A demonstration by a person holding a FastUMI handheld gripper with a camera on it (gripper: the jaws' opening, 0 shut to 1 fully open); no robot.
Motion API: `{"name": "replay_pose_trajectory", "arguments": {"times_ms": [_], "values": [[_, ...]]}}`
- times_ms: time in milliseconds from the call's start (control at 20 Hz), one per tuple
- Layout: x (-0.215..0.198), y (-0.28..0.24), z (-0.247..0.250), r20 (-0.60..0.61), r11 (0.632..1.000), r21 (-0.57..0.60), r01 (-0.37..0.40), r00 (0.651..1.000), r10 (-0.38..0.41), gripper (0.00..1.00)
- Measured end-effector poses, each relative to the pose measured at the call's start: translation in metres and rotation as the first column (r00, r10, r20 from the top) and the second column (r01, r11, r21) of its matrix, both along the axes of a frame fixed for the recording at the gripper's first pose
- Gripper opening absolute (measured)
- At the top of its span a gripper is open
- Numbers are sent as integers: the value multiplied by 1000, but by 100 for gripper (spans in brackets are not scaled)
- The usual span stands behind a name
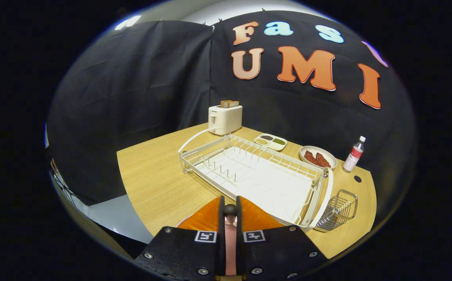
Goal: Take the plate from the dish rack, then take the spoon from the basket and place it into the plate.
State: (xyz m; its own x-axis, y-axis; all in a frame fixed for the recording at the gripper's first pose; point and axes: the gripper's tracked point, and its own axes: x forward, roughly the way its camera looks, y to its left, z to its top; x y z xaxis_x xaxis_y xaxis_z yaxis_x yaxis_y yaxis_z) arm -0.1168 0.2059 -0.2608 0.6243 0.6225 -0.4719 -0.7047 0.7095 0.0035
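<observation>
The black two-fingered claw (pixel 230 205) is standing nearly closed, its fingers (pixel 221 218) pressing on a slim pink-handled spoon with a dark rounded end (pixel 230 210) that is poking up between the tips. Directly under and just ahead of those tips a glossy orange plate (pixel 202 218) is lying on the pale wooden surface (pixel 151 183), so the spoon is hanging over the plate; whether it is touching the plate I cannot tell.

Just beyond the plate a white wire dish rack with a white drip tray (pixel 257 175) is sitting across the middle of the surface, its slots bare. Touching the rack's near right corner, a small silver wire basket (pixel 337 210) is tilting outward.

Farther back, a white toaster with slices of bread sticking out of its top (pixel 225 117) is standing at the rack's far end. Beside it a white divided dish holding dark, yellow and green bits (pixel 270 141) is lying near the wall, then a white oval bowl of reddish-brown pieces (pixel 318 157), and a small clear bottle with a red label and white cap (pixel 354 154) is standing upright just beside that bowl
</observation>
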Motion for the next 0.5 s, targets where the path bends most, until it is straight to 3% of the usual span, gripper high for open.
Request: {"name": "replay_pose_trajectory", "arguments": {"times_ms": [500], "values": [[7,-55,-28,-112,991,-53,127,985,-132,23]]}}
